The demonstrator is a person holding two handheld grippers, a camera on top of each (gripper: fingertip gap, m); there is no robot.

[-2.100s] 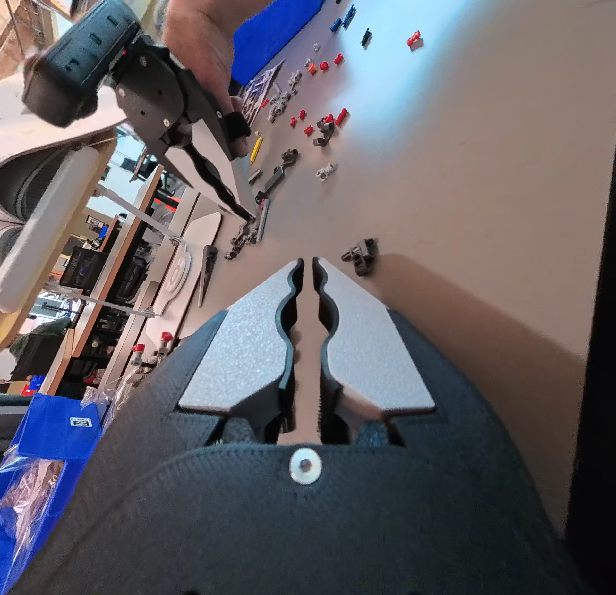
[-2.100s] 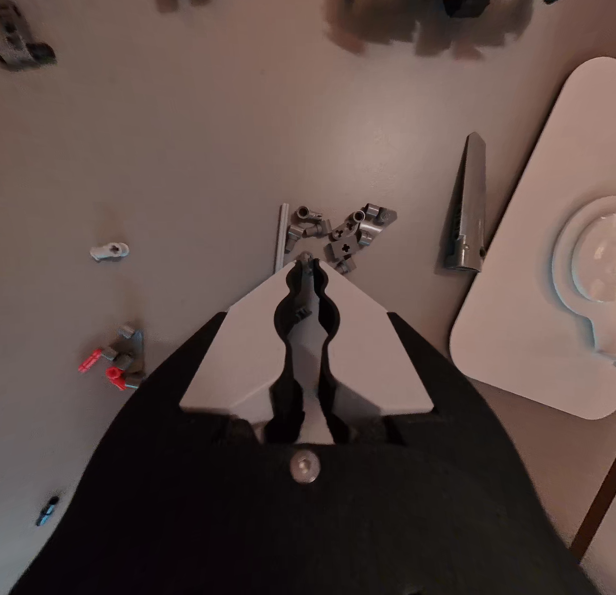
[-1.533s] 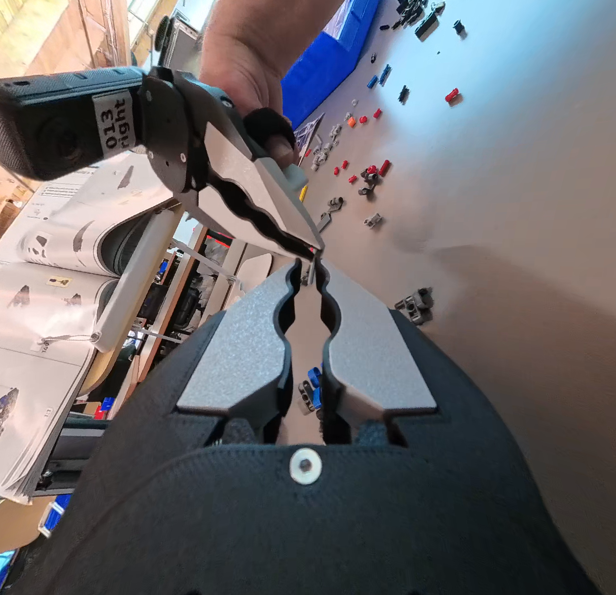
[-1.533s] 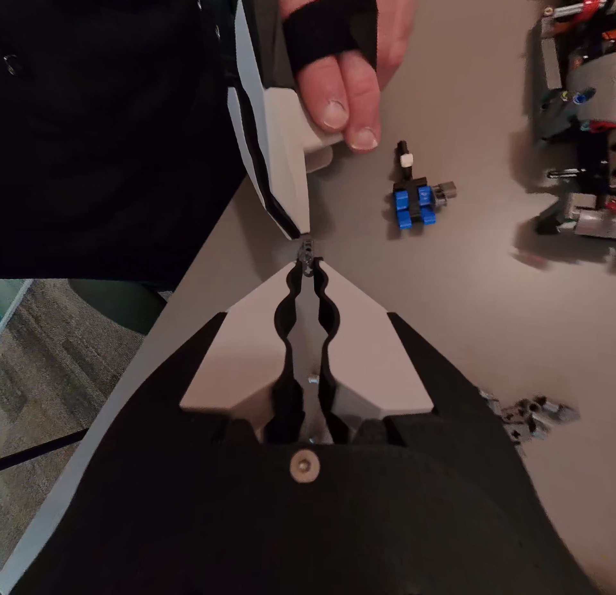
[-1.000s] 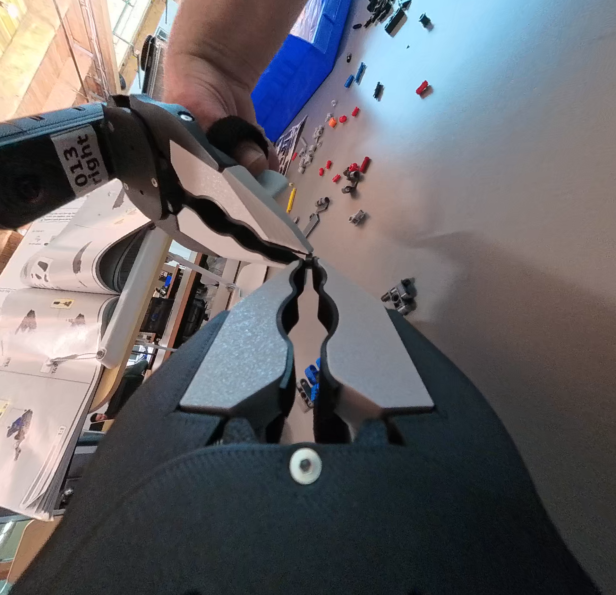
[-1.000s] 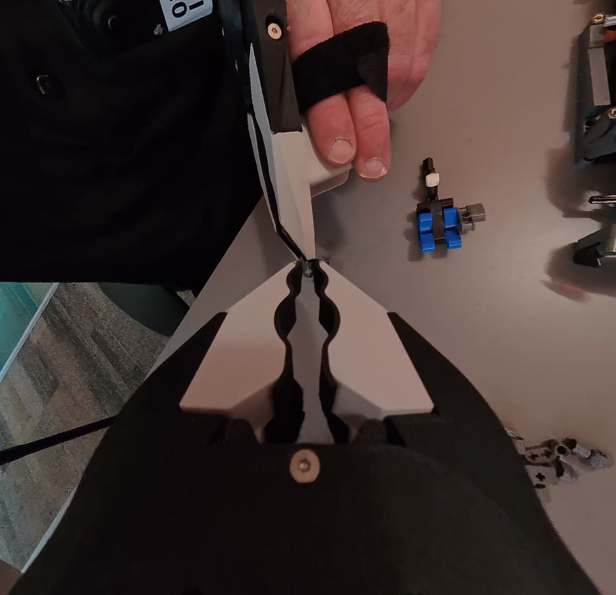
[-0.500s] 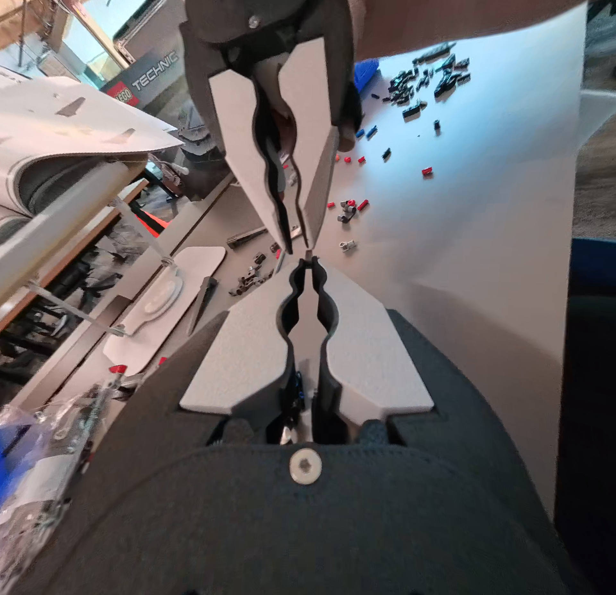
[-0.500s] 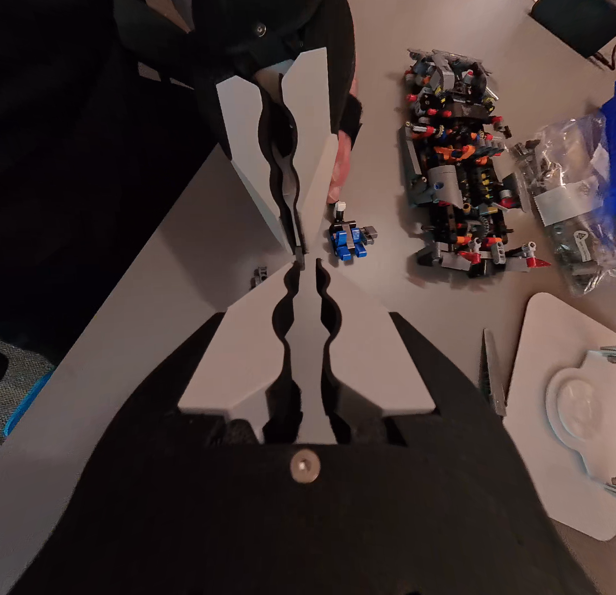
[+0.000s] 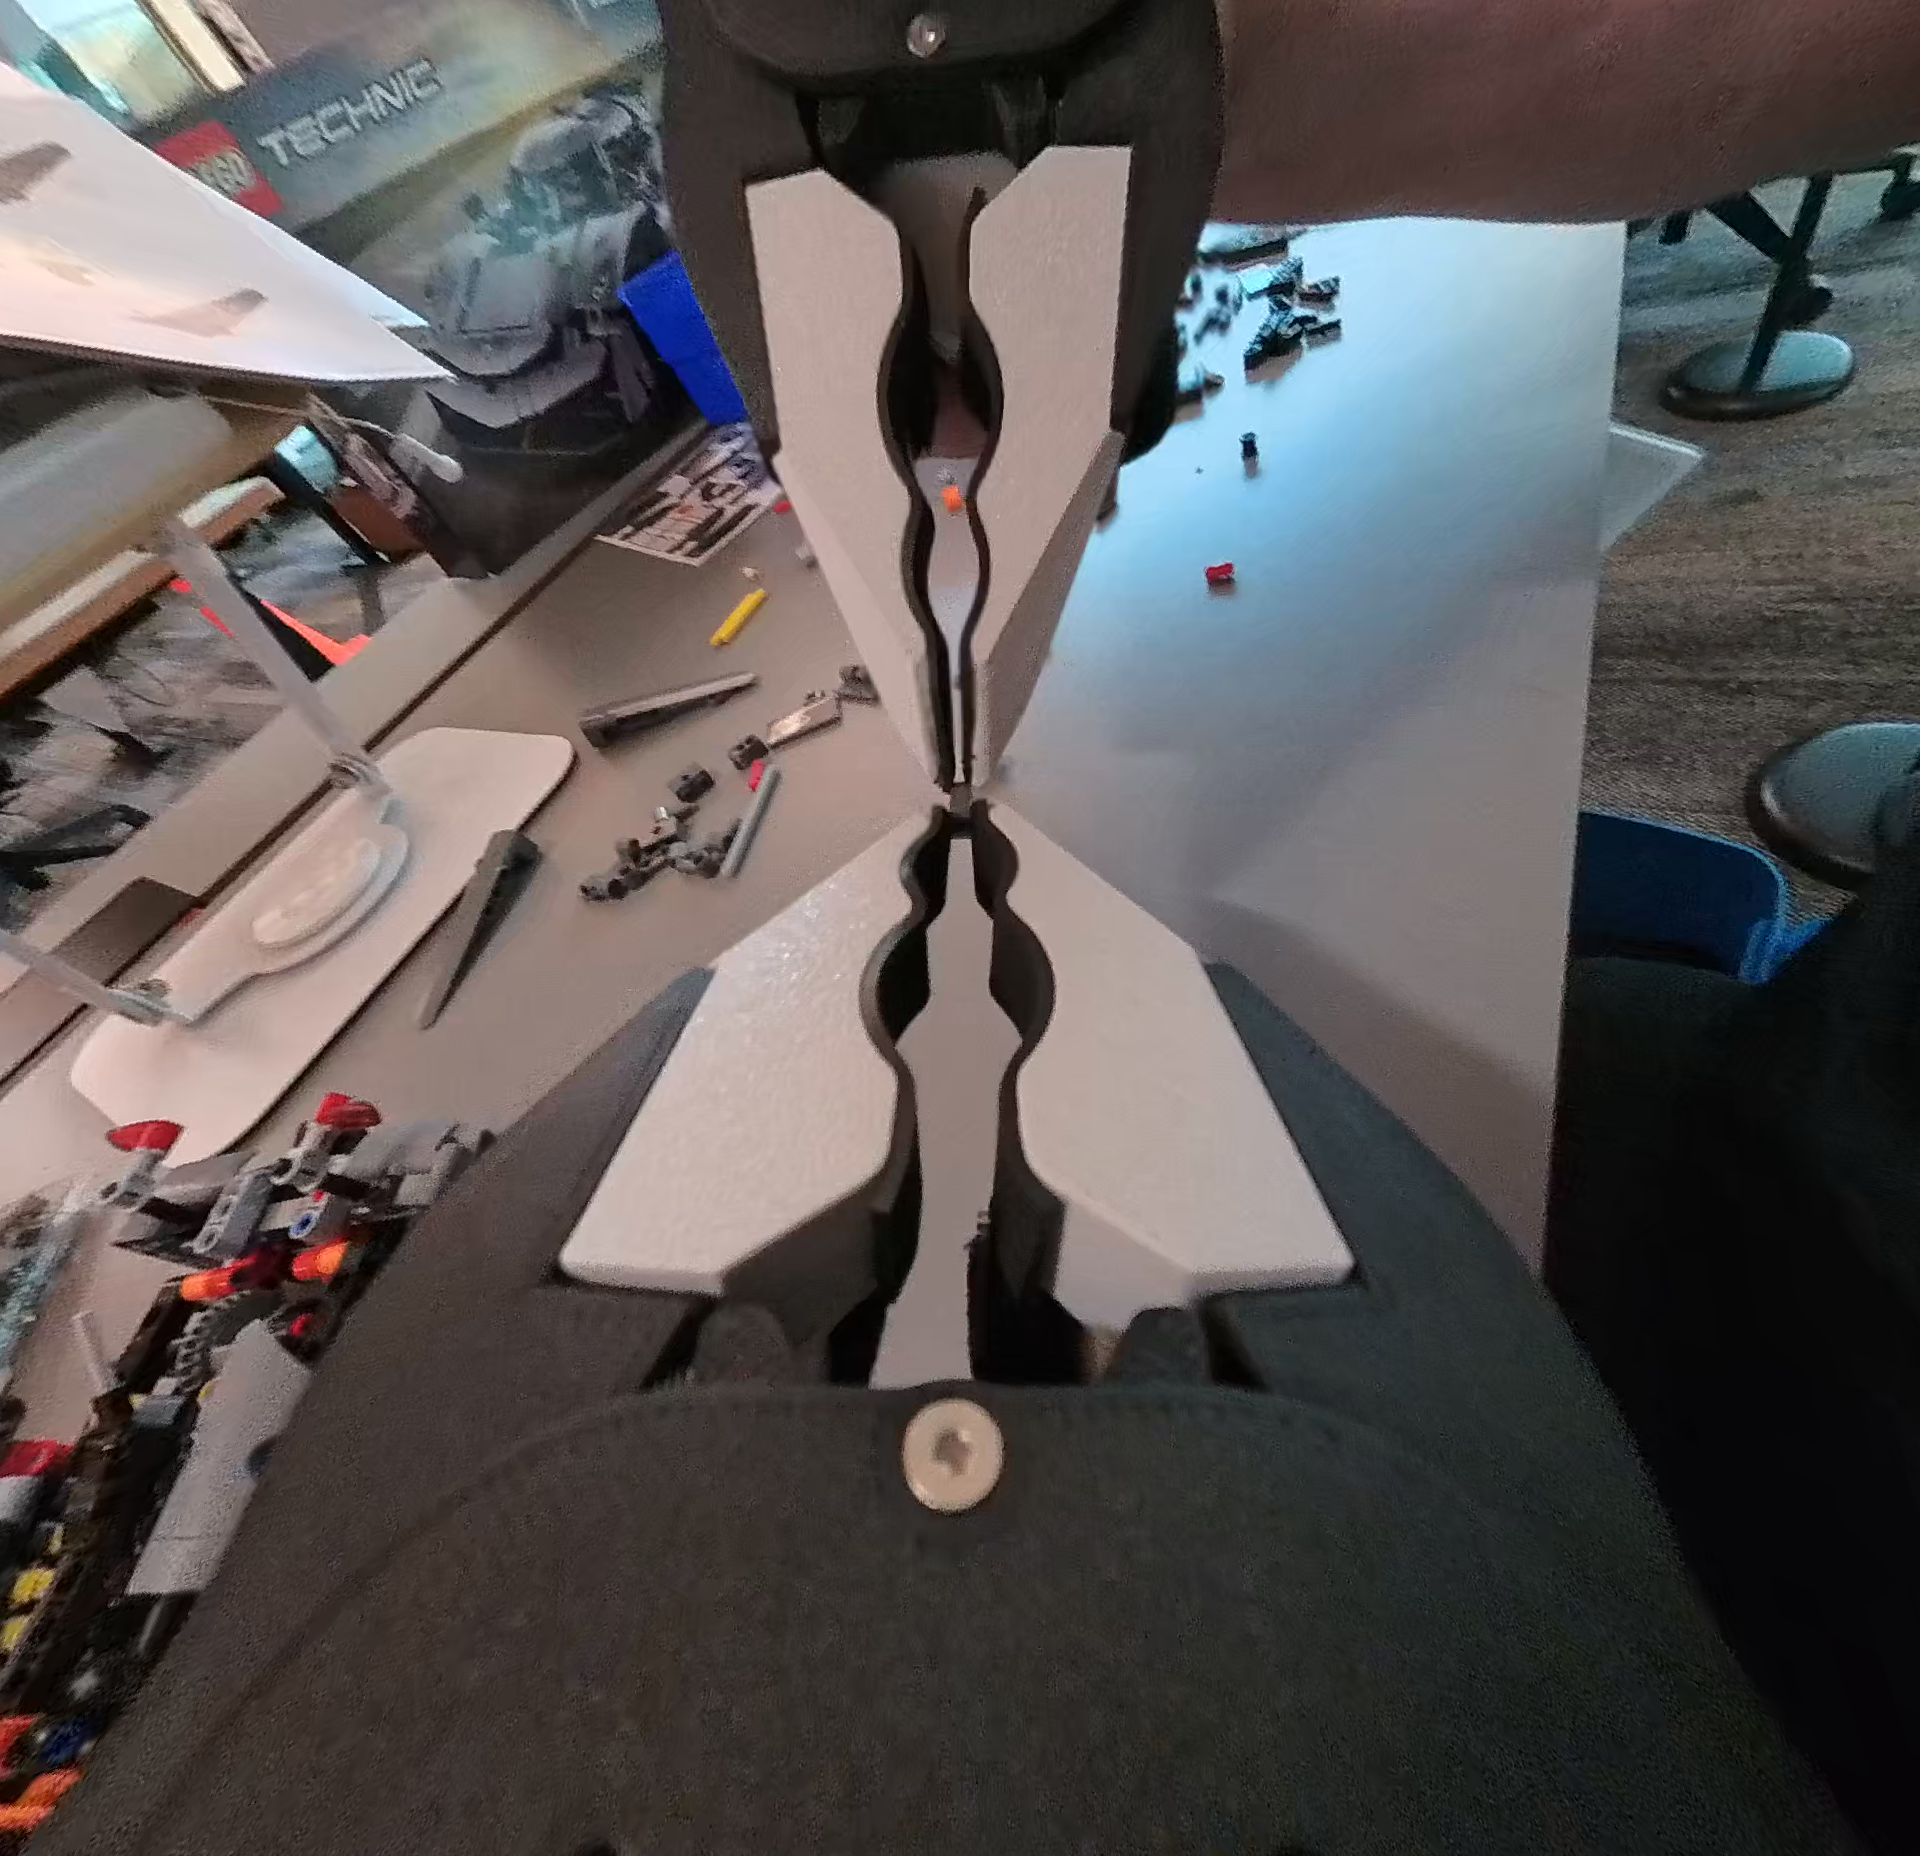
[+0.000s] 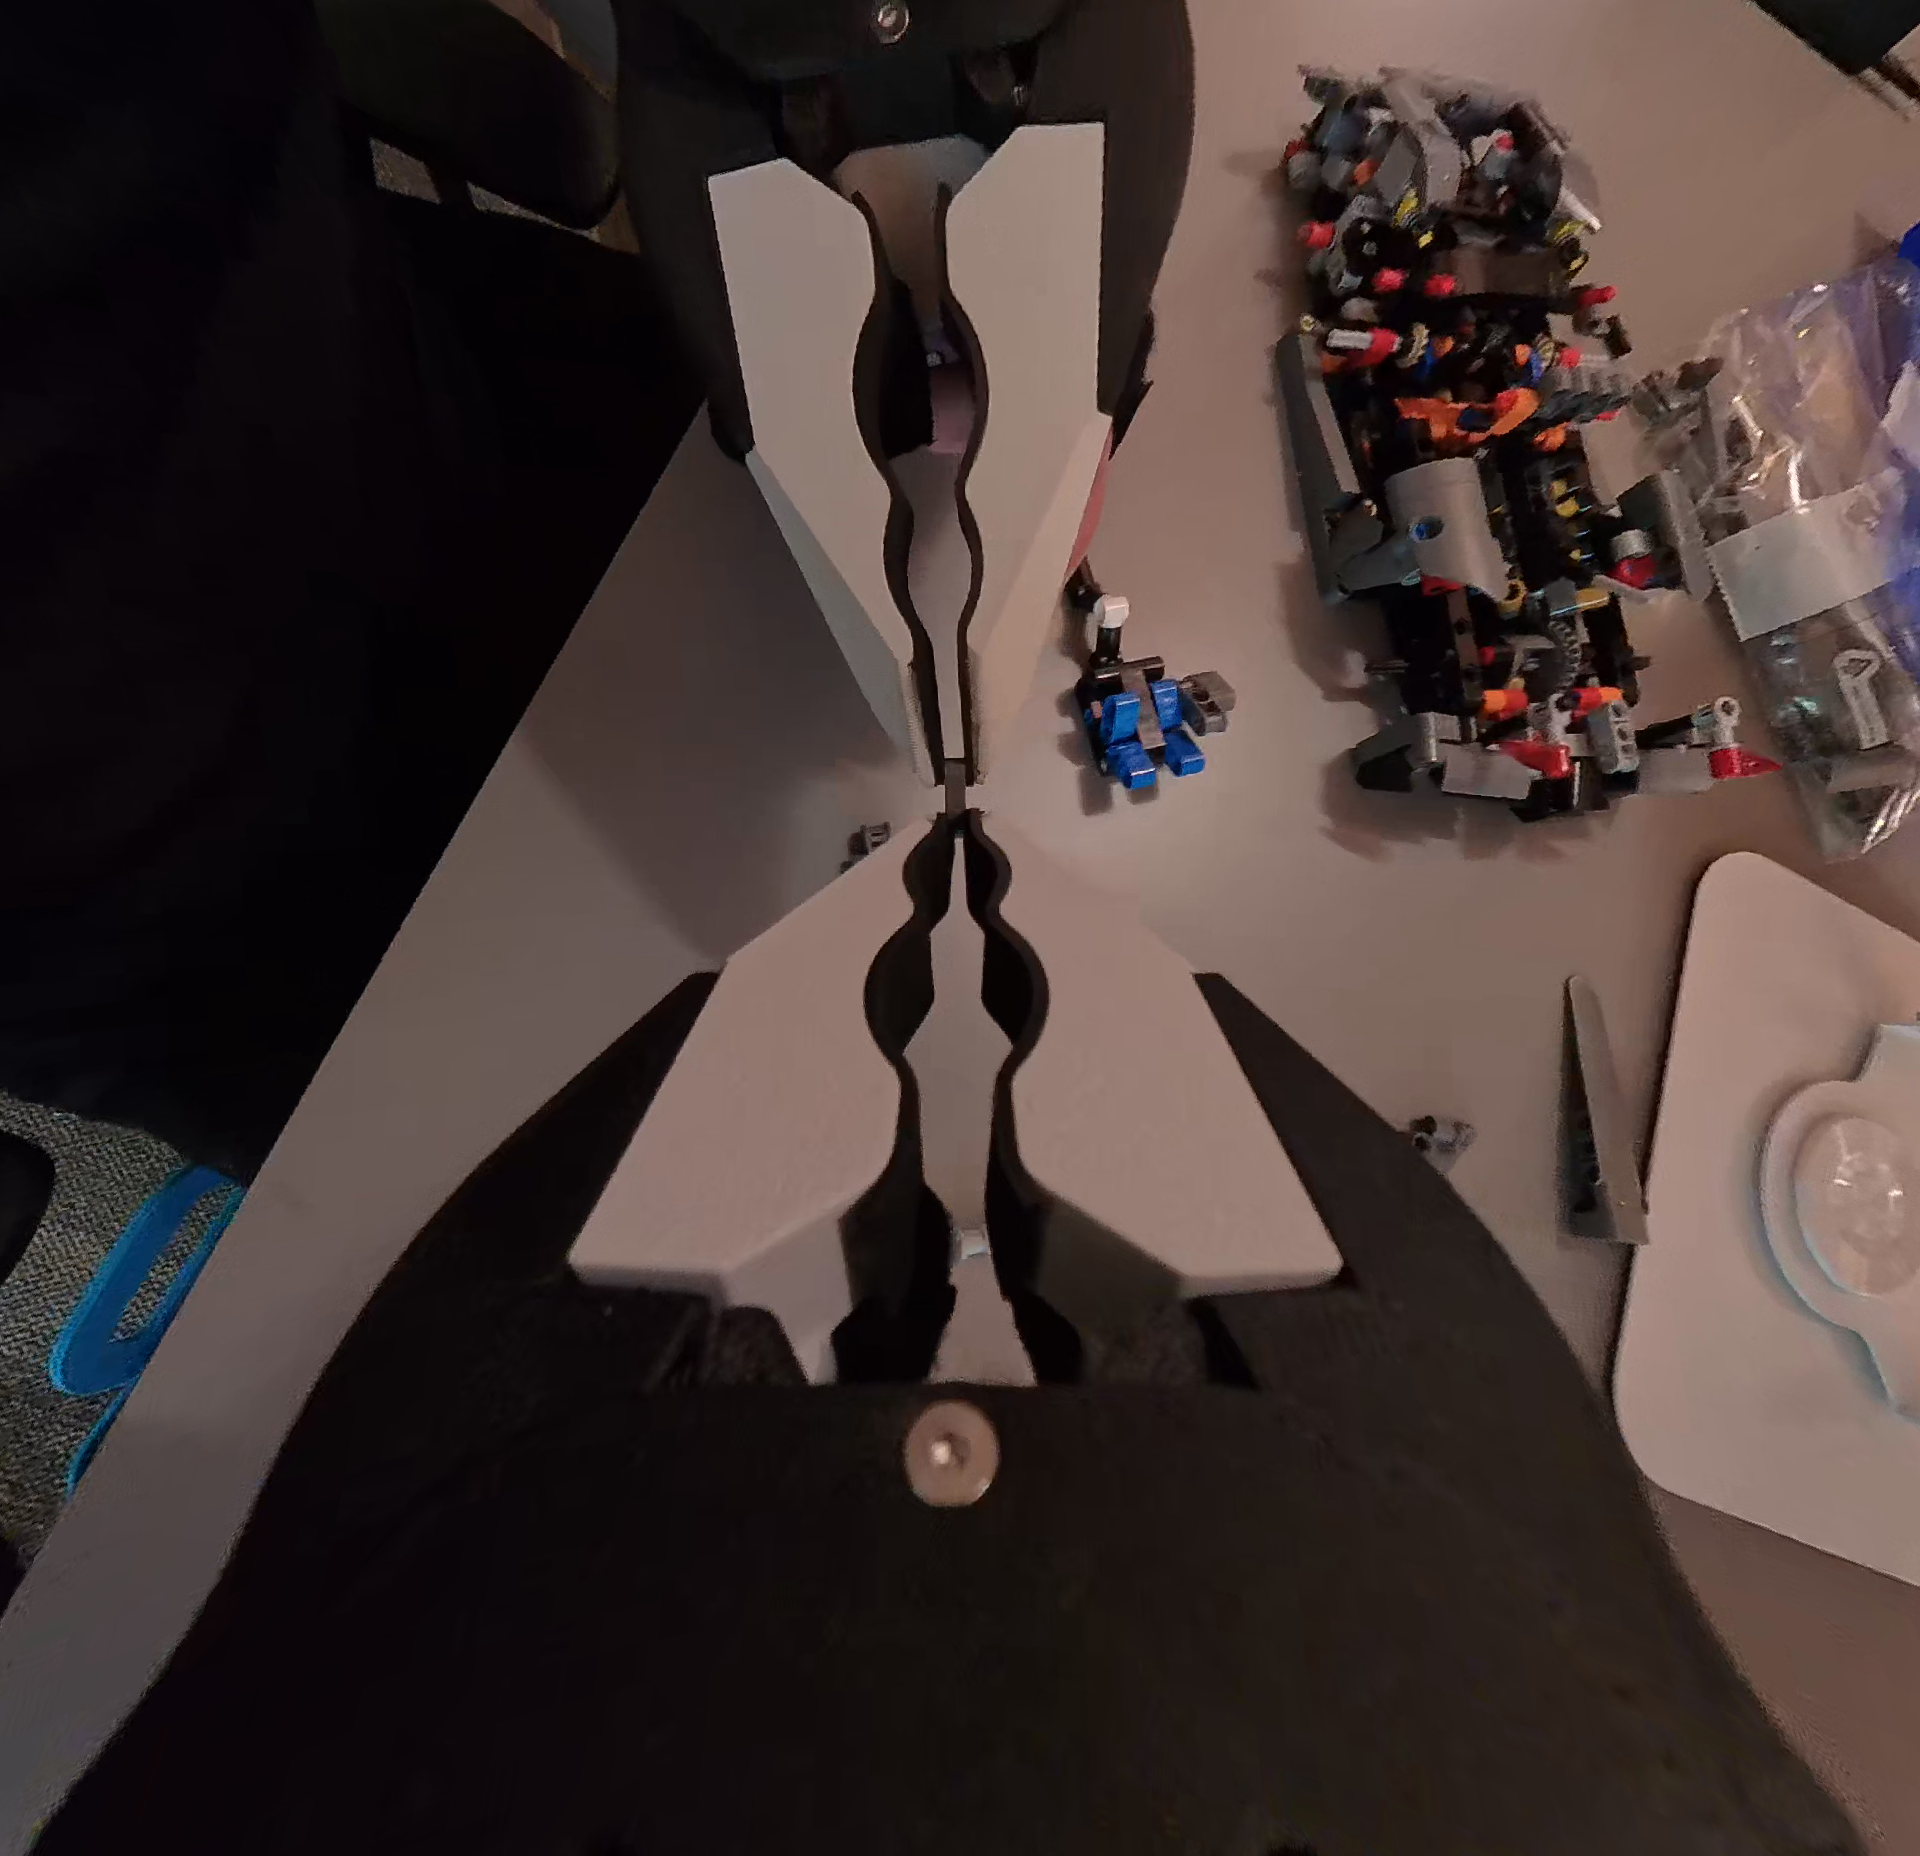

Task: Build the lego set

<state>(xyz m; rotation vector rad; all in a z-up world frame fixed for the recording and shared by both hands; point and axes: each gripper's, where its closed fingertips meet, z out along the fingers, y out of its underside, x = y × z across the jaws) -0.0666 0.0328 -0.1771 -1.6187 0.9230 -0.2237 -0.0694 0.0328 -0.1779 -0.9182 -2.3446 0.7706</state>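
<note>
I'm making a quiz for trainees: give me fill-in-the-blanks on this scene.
The left gripper and right gripper meet tip to ___.
The small assembly beside them has bright ___ bricks.
The model lies next to a clear ___ of parts.
Missing: tip; blue; bag.

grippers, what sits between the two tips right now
A small dark grey lego piece bridges the tips of the left gripper and the right gripper, above the table. Both wrist views show it.
</note>
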